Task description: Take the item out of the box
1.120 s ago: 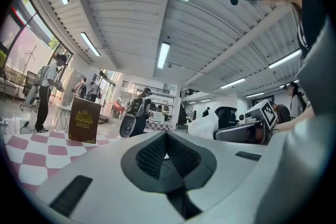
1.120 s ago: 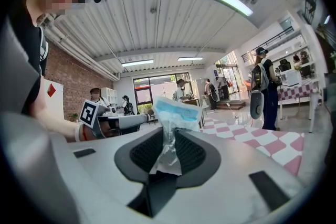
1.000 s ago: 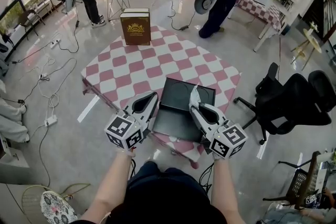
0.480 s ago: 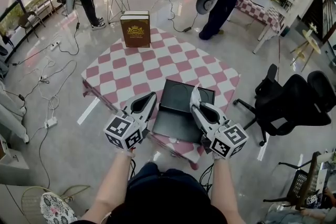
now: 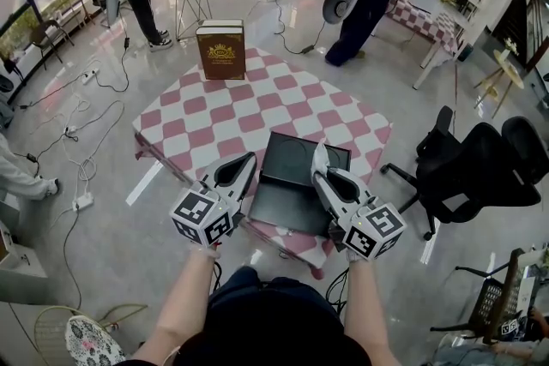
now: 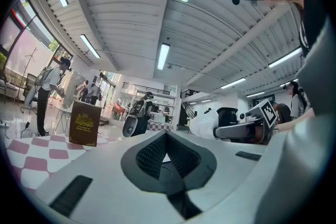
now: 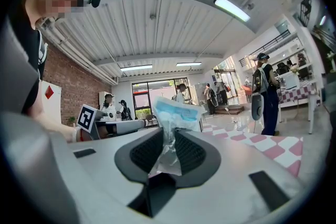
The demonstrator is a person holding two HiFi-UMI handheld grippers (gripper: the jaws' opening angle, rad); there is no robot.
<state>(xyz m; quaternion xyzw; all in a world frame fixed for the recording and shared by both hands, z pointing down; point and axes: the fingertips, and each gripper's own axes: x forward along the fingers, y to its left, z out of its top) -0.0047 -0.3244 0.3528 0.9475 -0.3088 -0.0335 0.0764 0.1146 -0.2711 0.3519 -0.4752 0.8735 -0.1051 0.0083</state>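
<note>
Right gripper [image 7: 168, 136] pinches the packet [image 7: 176, 110] upright, seemingly lifting it from the box [image 5: 300, 176] at the table's [image 5: 223, 116] near edge; left gripper [image 6: 165, 139] closed, empty.

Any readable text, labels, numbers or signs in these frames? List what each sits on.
No text reads clearly.
Brown upright box with a gold crest: gold lettering under the crest, too small to read.
Clear plastic packet with a blue panel, pinched in the right gripper: print blurred.
Marker cubes: black-and-white square codes, no words.
</note>
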